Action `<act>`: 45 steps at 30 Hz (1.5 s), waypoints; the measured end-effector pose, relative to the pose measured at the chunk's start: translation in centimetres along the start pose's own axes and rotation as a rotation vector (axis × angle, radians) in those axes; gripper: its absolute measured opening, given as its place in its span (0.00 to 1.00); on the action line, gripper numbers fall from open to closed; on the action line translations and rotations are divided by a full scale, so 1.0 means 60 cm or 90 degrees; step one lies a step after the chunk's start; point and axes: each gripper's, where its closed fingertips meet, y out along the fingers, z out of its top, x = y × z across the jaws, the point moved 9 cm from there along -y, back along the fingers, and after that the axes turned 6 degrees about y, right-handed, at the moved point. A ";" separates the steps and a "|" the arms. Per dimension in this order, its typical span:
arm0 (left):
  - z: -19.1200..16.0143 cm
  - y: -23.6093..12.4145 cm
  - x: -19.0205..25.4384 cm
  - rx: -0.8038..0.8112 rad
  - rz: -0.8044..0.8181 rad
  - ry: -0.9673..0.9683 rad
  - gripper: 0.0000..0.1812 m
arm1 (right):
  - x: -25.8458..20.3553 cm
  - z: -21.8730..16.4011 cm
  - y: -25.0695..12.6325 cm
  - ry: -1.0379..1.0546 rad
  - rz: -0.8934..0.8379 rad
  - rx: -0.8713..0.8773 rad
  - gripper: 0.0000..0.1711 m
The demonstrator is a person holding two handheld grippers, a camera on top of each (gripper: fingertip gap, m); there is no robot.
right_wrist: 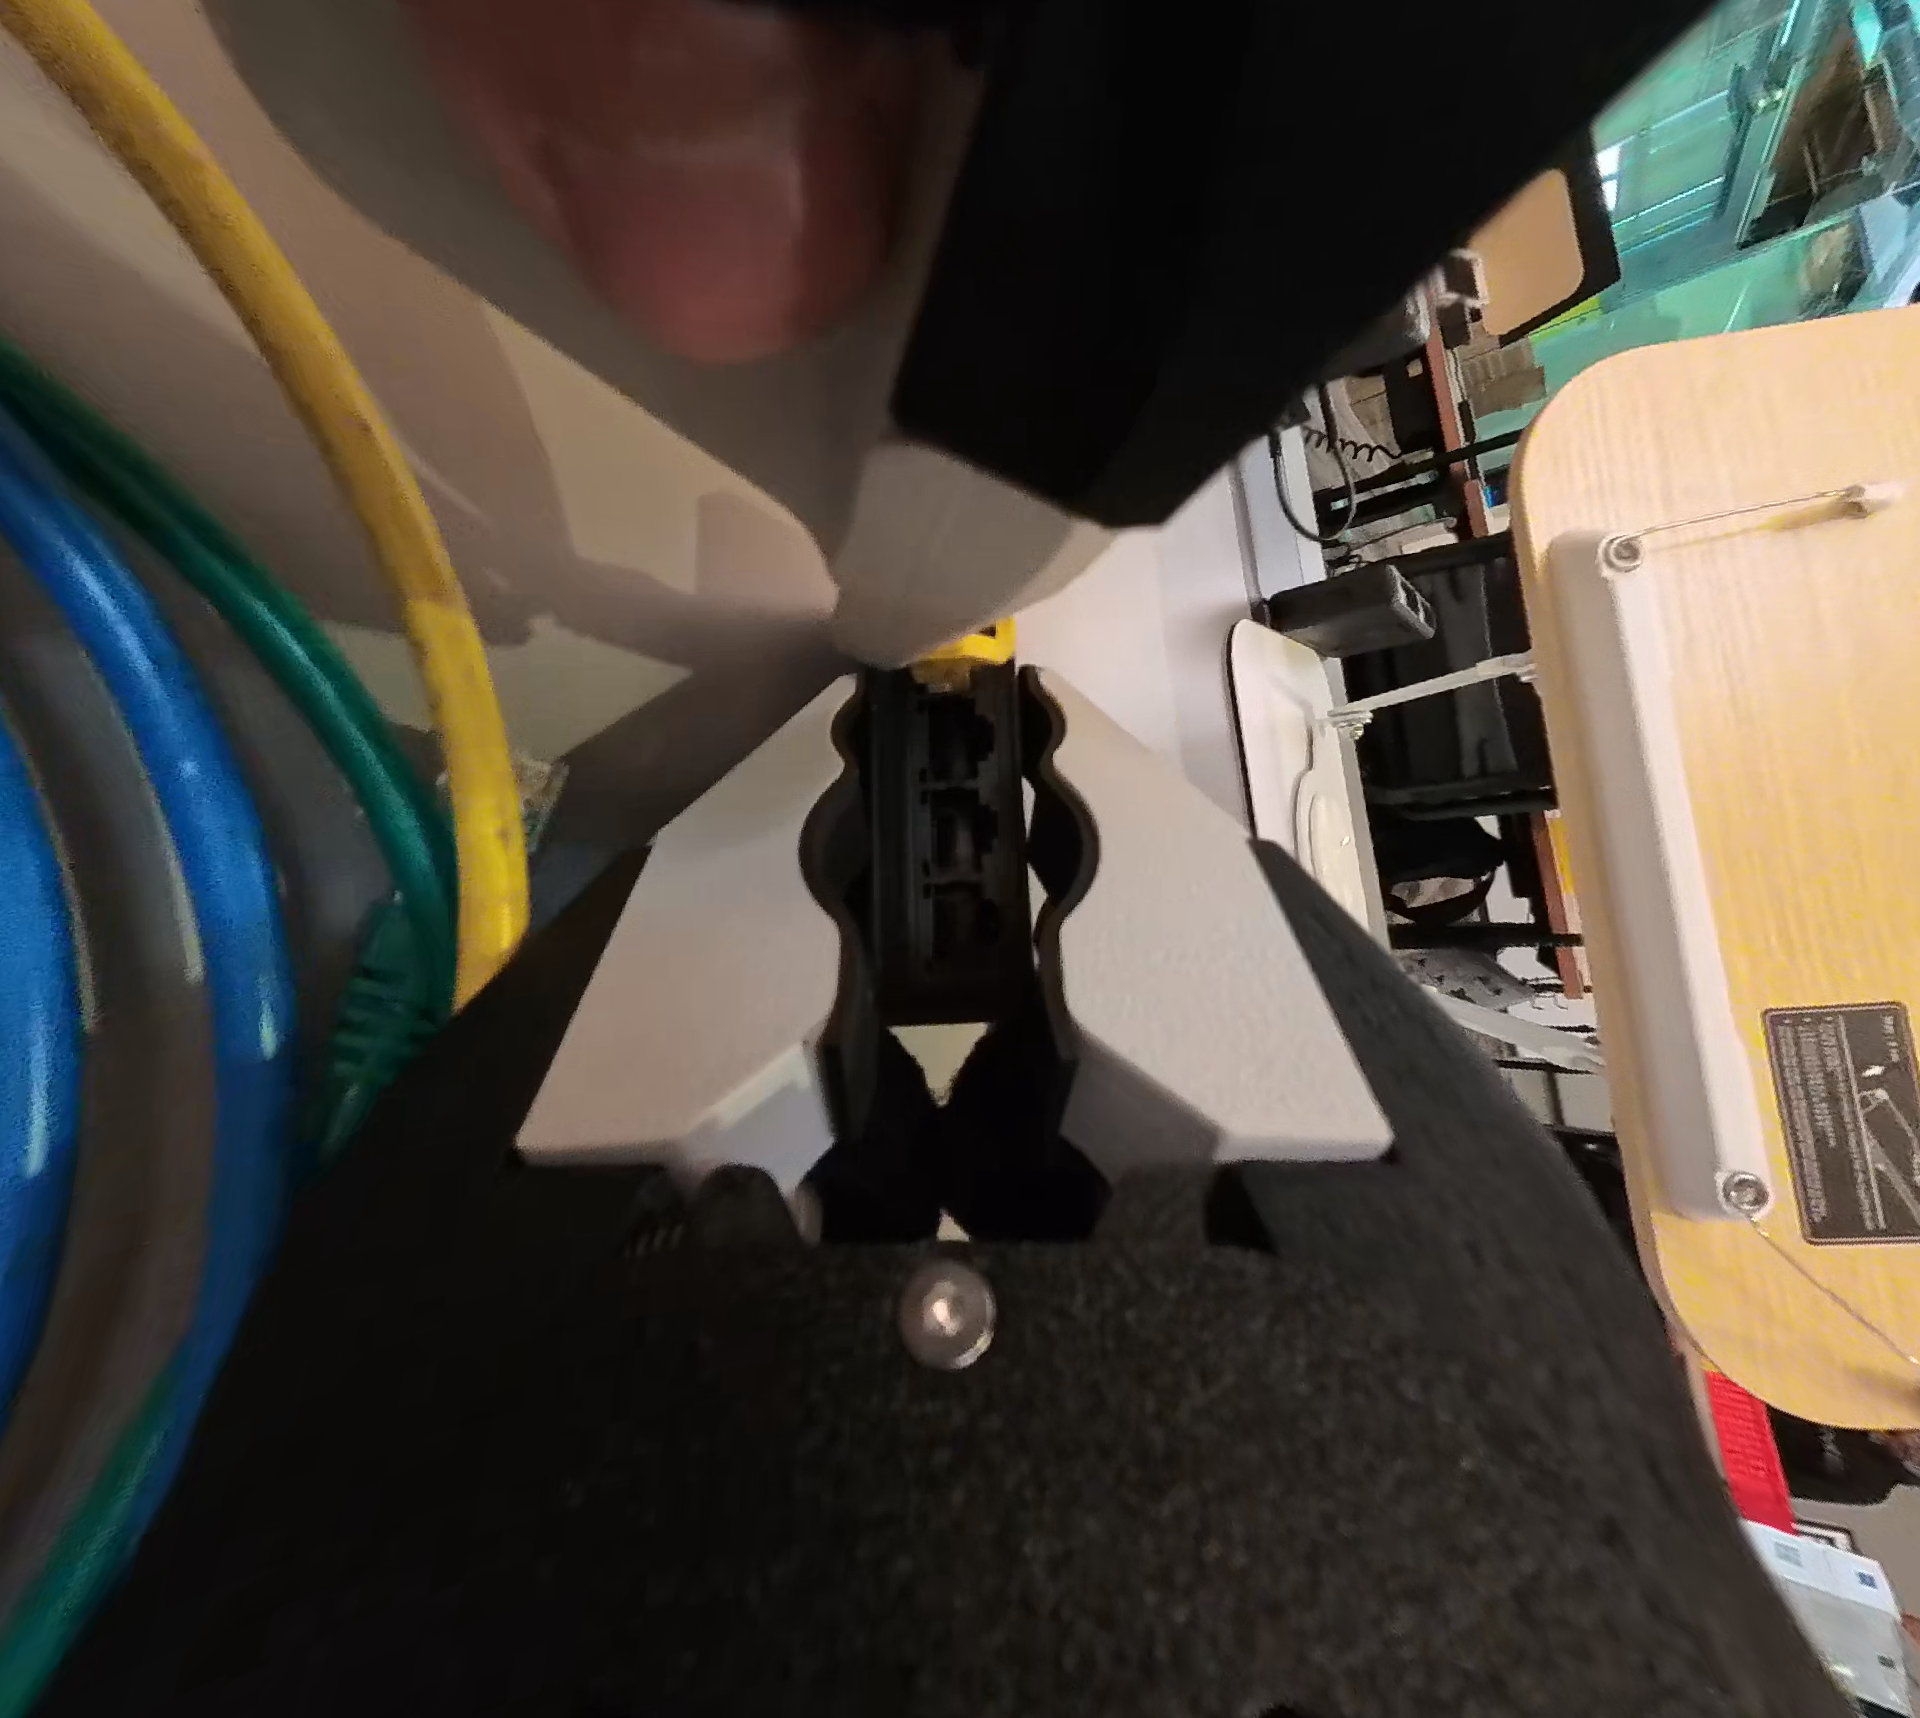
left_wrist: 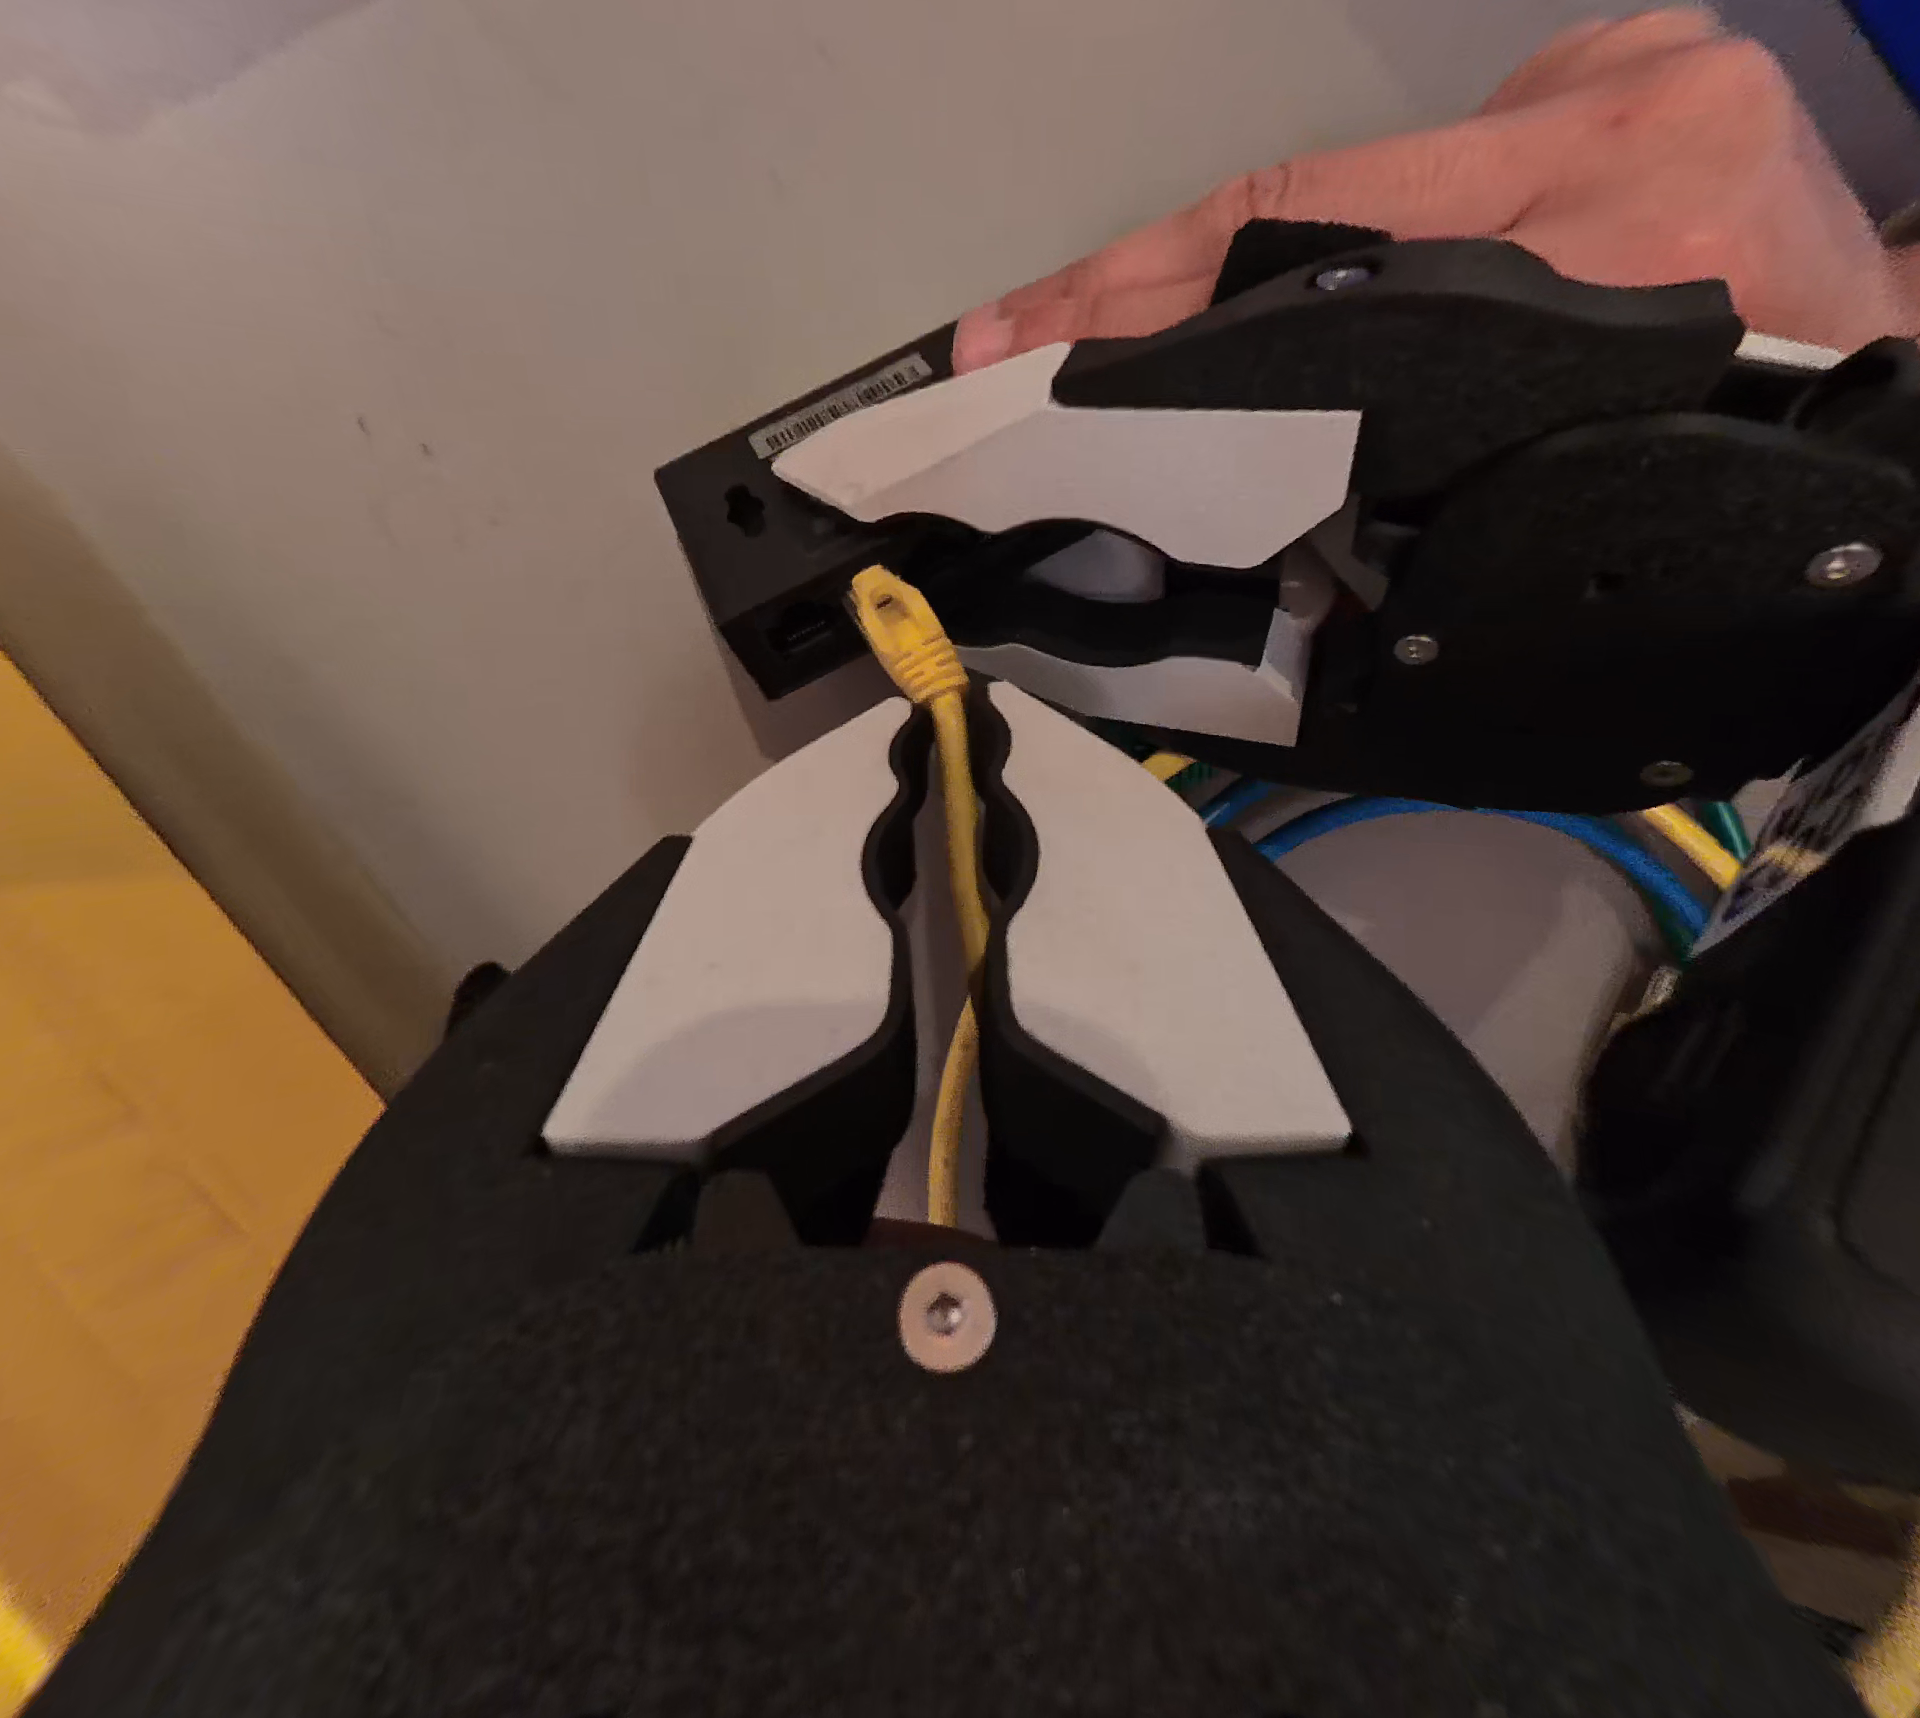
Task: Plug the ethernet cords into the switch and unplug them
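Observation:
My left gripper (left_wrist: 948, 712) is shut on a yellow ethernet cord (left_wrist: 961, 858). Its plug (left_wrist: 906, 640) sticks out past the fingertips and touches the port face of the black switch (left_wrist: 727, 515), beside an empty port (left_wrist: 800, 634). My right gripper (right_wrist: 940, 681) is shut on the switch (right_wrist: 945, 847), gripping it across its flat sides; it also shows in the left wrist view (left_wrist: 1091, 588), coming in from the right. In the right wrist view several empty ports face me and the yellow plug (right_wrist: 961, 655) is at the far end, partly hidden by the left gripper's finger.
Blue (right_wrist: 156, 733), green (right_wrist: 343, 733) and yellow (right_wrist: 436, 681) cords lie bundled to the left in the right wrist view. A person's hand (left_wrist: 1507, 172) holds the right gripper. A pale wall panel (left_wrist: 727, 162) stands behind the switch. A wooden board (right_wrist: 1714, 733) is at the right.

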 end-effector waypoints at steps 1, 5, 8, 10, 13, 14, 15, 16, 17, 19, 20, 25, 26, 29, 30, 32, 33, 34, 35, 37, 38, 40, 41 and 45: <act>0.001 0.000 0.002 -0.002 0.015 0.012 0.03 | 0.000 0.000 0.000 0.005 0.001 0.000 0.15; -0.001 0.004 0.008 0.013 0.062 0.025 0.03 | 0.001 -0.001 0.003 -0.016 -0.010 -0.005 0.15; -0.009 0.002 0.005 0.044 0.053 0.002 0.03 | 0.000 -0.003 0.002 -0.011 -0.014 0.019 0.15; -0.013 -0.003 0.001 0.051 0.036 -0.013 0.03 | 0.001 -0.004 0.000 -0.014 -0.011 0.044 0.16; -0.015 -0.012 -0.004 0.057 0.017 -0.024 0.03 | 0.002 -0.001 -0.003 -0.025 -0.035 0.065 0.15; -0.015 -0.012 -0.005 0.055 0.014 -0.022 0.03 | 0.001 -0.001 -0.002 -0.020 -0.038 0.057 0.16; -0.015 -0.012 -0.004 0.053 0.010 -0.020 0.03 | 0.001 -0.002 0.000 -0.015 -0.036 0.046 0.16; -0.015 -0.011 -0.003 0.051 0.007 -0.019 0.03 | 0.001 -0.003 0.001 -0.008 -0.034 0.035 0.16; -0.015 -0.009 -0.002 0.049 0.009 -0.017 0.03 | 0.001 -0.004 0.003 -0.001 -0.032 0.026 0.17; -0.015 -0.006 -0.001 0.045 0.013 -0.013 0.03 | 0.000 -0.005 0.005 0.010 -0.024 0.009 0.17; -0.015 -0.006 -0.001 0.043 0.012 -0.014 0.03 | 0.000 -0.005 0.006 0.011 -0.017 0.000 0.17; -0.013 -0.009 0.002 0.039 0.015 -0.002 0.03 | 0.000 -0.004 0.004 -0.028 -0.012 0.001 0.16; -0.013 -0.010 0.003 0.040 0.015 0.001 0.03 | 0.000 -0.004 0.003 -0.024 -0.006 0.004 0.16; -0.013 -0.010 0.005 0.049 0.014 0.002 0.03 | -0.001 -0.003 0.001 -0.015 0.003 0.003 0.15; -0.012 -0.009 0.006 0.051 0.022 0.005 0.03 | -0.001 -0.003 0.001 -0.013 0.002 0.003 0.15; -0.008 -0.007 0.010 0.058 0.047 0.012 0.03 | 0.001 -0.004 0.001 -0.004 0.003 -0.002 0.15; -0.007 -0.006 0.011 0.058 0.058 0.016 0.03 | 0.001 -0.004 0.001 0.005 0.005 -0.005 0.15; -0.006 -0.006 0.011 0.057 0.058 0.017 0.03 | 0.002 -0.004 0.001 0.006 0.005 -0.005 0.15; -0.006 -0.005 0.010 0.058 0.053 0.012 0.03 | 0.002 -0.004 0.000 0.006 0.004 -0.004 0.15; -0.007 -0.002 0.010 0.067 0.054 0.011 0.03 | 0.003 -0.006 0.000 0.014 0.006 -0.005 0.15; -0.007 -0.001 0.011 0.067 0.056 0.013 0.03 | 0.003 -0.006 0.000 0.013 0.005 -0.003 0.15; -0.007 0.000 0.010 0.066 0.060 0.015 0.03 | 0.004 -0.007 0.001 0.015 0.004 -0.005 0.15; -0.007 0.000 0.010 0.068 0.062 0.015 0.03 | 0.004 -0.007 0.002 0.024 0.002 -0.006 0.15; -0.004 -0.014 -0.001 0.085 0.034 0.009 0.03 | 0.016 -0.008 -0.001 0.066 0.004 0.051 0.16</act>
